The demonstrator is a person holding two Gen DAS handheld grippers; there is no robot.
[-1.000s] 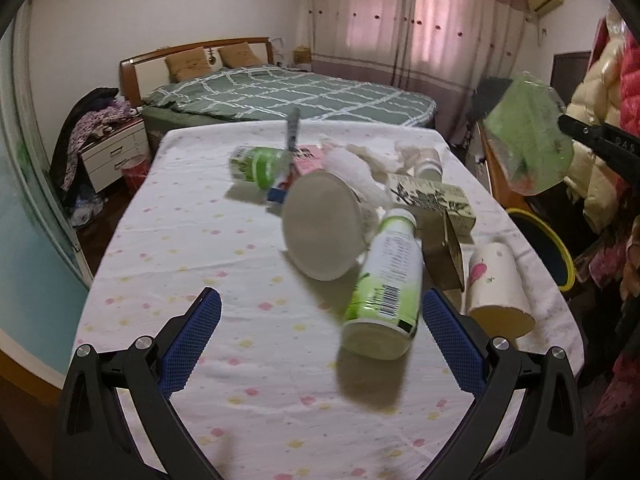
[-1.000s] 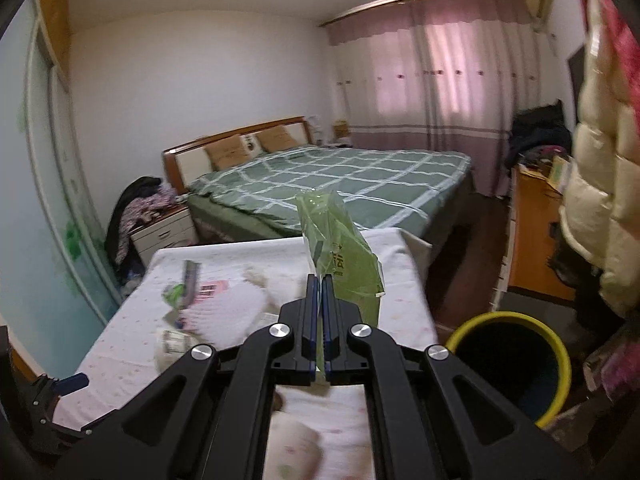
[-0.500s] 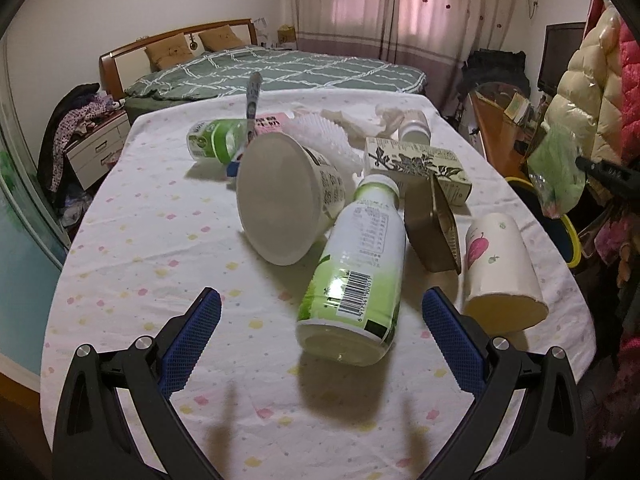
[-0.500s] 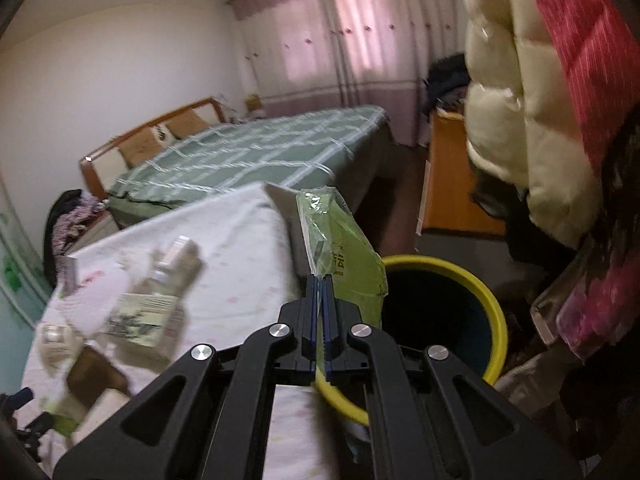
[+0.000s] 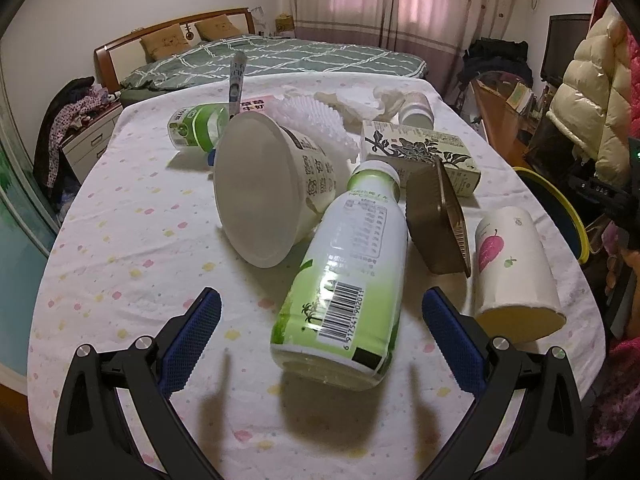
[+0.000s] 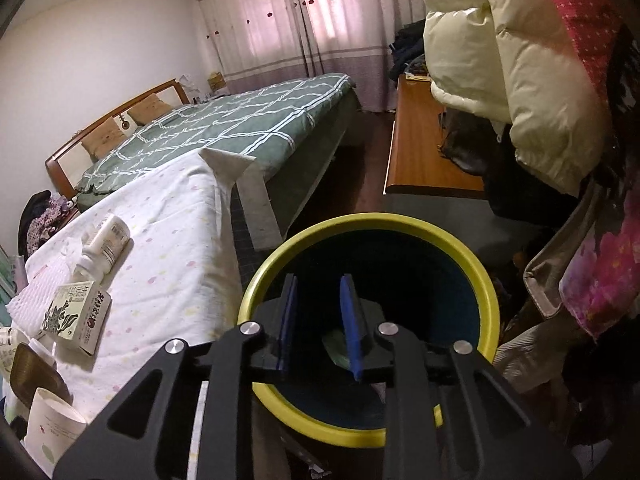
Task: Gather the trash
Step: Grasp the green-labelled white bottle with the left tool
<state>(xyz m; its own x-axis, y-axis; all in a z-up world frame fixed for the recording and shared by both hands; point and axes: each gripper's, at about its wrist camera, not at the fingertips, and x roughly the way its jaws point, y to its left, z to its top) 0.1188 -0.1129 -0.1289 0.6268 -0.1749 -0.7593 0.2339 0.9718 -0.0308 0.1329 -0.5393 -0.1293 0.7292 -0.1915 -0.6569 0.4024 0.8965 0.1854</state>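
I see the table under a dotted white cloth, trash piled on it. Yellow-rimmed bin stands just beside the table's right edge. My right gripper hangs over the bin mouth, jaws apart, nothing between them; a green wrapper lies inside the bin below. My left gripper is spread wide, empty, straddling the base of a green-white bottle lying flat. White tub on its side touches the bottle; paper cup lies to the right.

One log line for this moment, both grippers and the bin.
left gripper: open, over green-label bottle | right gripper: open, above yellow-rimmed bin | green wrapper: in bin
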